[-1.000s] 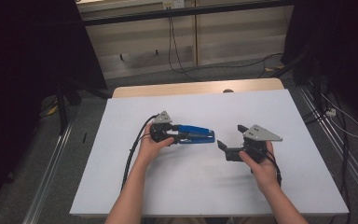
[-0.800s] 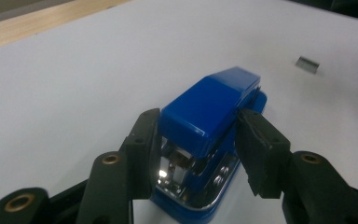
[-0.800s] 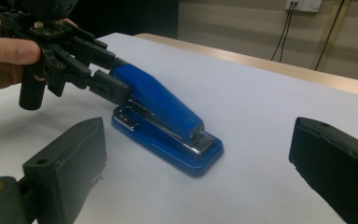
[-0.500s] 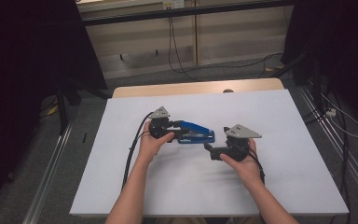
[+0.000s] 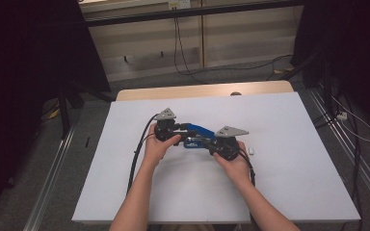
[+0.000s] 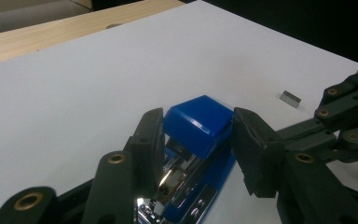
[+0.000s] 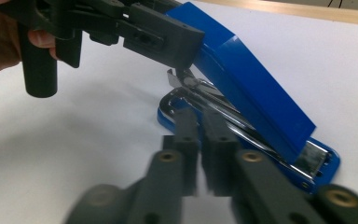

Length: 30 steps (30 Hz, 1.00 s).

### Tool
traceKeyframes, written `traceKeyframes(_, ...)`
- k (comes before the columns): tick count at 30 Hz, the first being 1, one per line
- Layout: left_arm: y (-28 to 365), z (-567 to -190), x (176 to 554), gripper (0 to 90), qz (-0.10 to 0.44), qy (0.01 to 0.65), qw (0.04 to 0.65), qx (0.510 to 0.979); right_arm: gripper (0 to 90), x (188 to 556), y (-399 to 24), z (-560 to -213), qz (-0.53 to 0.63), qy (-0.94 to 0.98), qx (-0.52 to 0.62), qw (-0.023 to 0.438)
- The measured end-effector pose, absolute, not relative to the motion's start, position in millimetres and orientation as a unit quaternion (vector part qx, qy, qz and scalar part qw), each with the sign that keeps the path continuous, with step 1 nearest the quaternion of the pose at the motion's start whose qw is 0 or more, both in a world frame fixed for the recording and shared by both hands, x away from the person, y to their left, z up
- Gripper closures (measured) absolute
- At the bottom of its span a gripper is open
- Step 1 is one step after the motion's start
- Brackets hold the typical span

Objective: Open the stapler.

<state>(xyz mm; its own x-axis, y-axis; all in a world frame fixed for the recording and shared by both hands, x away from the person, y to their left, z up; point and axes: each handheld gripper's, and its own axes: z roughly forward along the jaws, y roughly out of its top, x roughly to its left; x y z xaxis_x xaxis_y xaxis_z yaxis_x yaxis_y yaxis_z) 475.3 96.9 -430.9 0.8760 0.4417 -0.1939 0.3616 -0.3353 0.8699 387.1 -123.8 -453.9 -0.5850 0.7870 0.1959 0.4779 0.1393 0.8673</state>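
Note:
A blue stapler (image 5: 200, 131) lies mid-table with its top cover (image 7: 256, 88) swung up off the metal rail (image 7: 223, 112). My left gripper (image 6: 198, 126) comes in from the left and is shut on the raised cover's front end (image 6: 198, 123), one pad against each side. My right gripper (image 7: 201, 126) reaches in from the right and its jaws have just been closing. They now stand together, tips right at the rail, and I see nothing between them. In the high view the left gripper (image 5: 183, 129) and right gripper (image 5: 203, 140) meet over the stapler.
A small grey block of staples (image 5: 251, 150) lies on the white tabletop (image 5: 294, 120) just right of my right hand, also seen as a staple block (image 6: 290, 98). A wooden strip (image 5: 202, 90) runs along the far edge. Cables trail from both grippers.
My right hand has moved left across the table up to the stapler, and its jaws went from wide open to closed. The left hand and the stapler kept their place.

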Motion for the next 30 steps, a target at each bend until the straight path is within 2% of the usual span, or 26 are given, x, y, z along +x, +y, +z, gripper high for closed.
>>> traceKeyframes(12,96,-424,472,56.8,0.035,0.249,0.524,0.814,90.0,403,-107,-456,0.498,0.734,0.439,0.141)
traceKeyframes(14,95,-422,471,57.8,0.035,0.247,0.526,0.813,90.0,407,-104,-456,0.492,0.735,0.44,0.152)
traceKeyframes(30,92,-416,468,59.0,0.03,0.256,0.527,0.81,90.0,416,-94,-460,0.503,0.722,0.452,0.15)
